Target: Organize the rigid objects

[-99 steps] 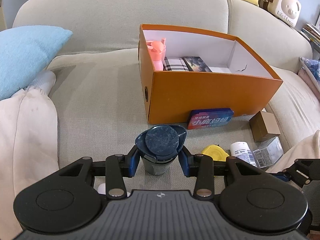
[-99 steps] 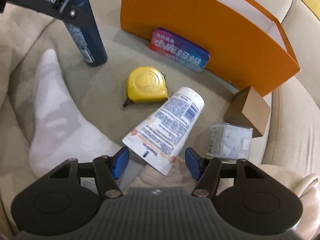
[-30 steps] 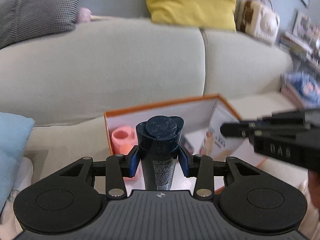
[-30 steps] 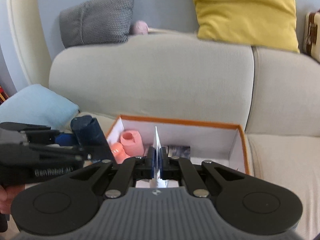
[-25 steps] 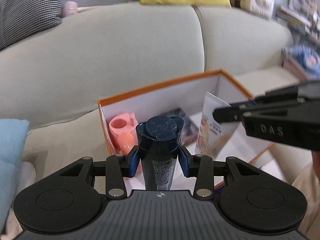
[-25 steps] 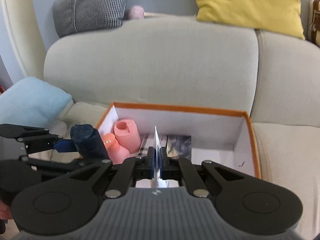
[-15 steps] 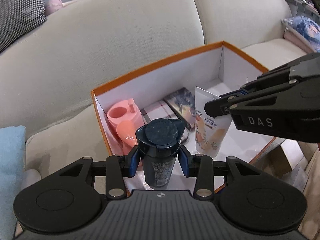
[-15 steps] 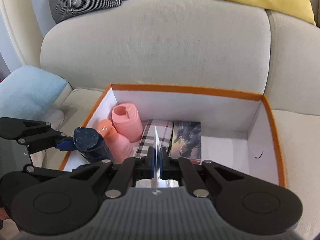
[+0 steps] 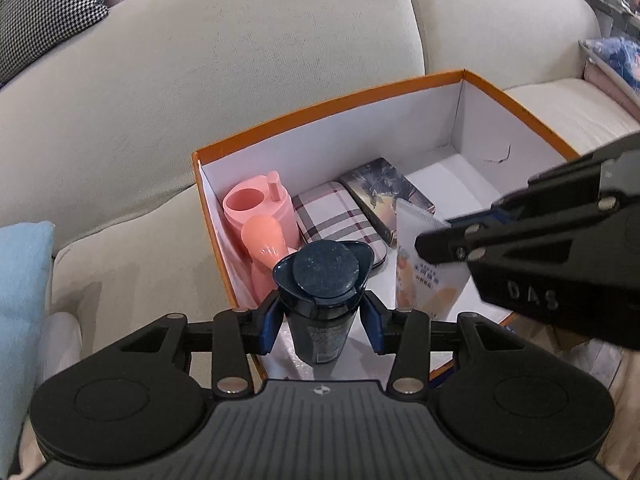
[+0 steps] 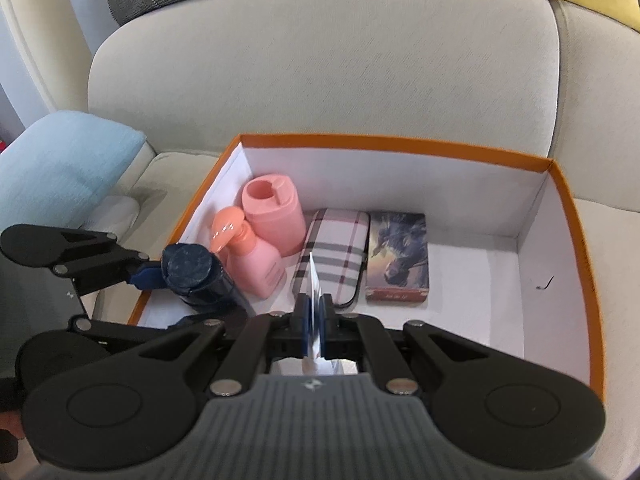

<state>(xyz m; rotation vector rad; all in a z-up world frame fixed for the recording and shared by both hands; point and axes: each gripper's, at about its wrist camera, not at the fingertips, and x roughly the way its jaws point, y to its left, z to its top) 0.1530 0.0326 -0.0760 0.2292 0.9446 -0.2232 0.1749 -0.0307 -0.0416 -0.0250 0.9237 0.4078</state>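
Two grippers hung over the orange box [image 10: 568,216]. The left gripper [image 9: 322,328], jaws opening, was letting the upright dark bottle [image 9: 322,280] go at the box's left edge; the right gripper [image 10: 315,330] pinched a white tube [image 9: 424,268] by its flat end, ready to stand it alongside.

Both wrist cams angled steeply down into orange box [image 9: 328,118] on beige sofa [image 9: 240,60], close up. Left cam from box's near-left corner, right cam from near side, centre. Shared: box interior, sofa back, each other's gripper.
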